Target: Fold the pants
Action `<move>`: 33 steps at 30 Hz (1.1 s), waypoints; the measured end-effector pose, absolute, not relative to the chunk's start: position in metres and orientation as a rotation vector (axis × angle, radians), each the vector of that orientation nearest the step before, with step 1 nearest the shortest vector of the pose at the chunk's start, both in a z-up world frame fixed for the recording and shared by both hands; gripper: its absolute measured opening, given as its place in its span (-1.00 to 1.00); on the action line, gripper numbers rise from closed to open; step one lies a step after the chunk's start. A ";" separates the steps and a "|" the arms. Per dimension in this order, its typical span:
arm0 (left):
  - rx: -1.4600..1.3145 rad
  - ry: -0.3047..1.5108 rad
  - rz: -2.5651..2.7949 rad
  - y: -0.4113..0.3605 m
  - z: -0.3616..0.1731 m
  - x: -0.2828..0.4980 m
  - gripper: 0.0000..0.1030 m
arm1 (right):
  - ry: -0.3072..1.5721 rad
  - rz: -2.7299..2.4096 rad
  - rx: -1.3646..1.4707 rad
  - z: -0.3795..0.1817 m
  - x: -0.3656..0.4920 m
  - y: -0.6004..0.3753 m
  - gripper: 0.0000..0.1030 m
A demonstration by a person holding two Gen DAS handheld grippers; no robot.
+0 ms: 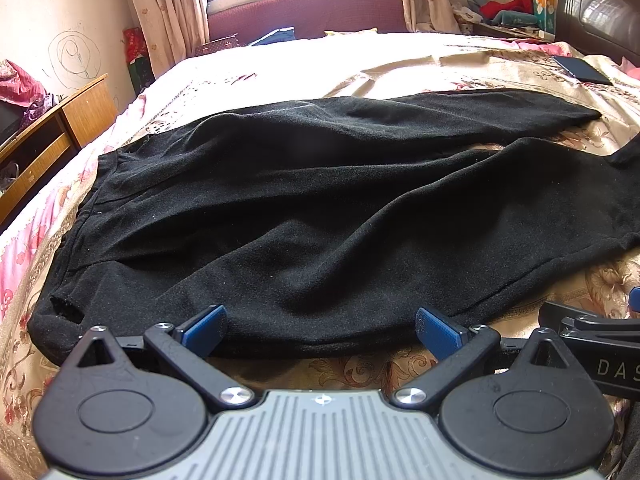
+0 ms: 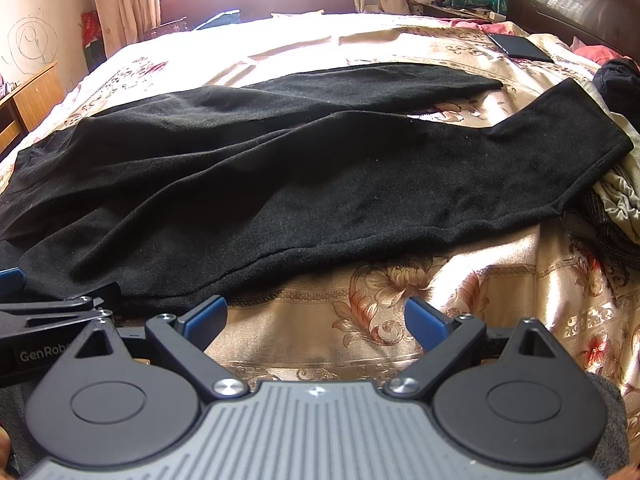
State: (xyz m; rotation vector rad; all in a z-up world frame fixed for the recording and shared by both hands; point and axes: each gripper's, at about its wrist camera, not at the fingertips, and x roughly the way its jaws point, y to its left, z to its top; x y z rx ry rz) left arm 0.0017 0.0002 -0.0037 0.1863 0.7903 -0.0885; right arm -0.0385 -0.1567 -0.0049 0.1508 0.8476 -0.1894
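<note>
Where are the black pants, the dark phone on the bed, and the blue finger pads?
Pants (image 1: pixel 320 208): left wrist view, middle of the cloth.
Phone (image 2: pixel 520 47): right wrist view, its flat face.
Blue finger pads (image 2: pixel 426 326): right wrist view, the right pad's surface.

The left gripper (image 1: pixel 320 330) is showing black linkage arms, two round black discs, silver screws and a ribbed grey body, with blue pads (image 1: pixel 204 330) lining its fingertips. The right gripper (image 2: pixel 316 322) is wearing the same black, grey and blue; white lettering is showing on each neighbouring tool's black side.
</note>
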 end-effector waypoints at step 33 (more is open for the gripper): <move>0.126 0.757 -0.079 0.017 0.017 0.002 1.00 | 0.801 -0.131 0.148 0.015 -0.033 -0.148 0.85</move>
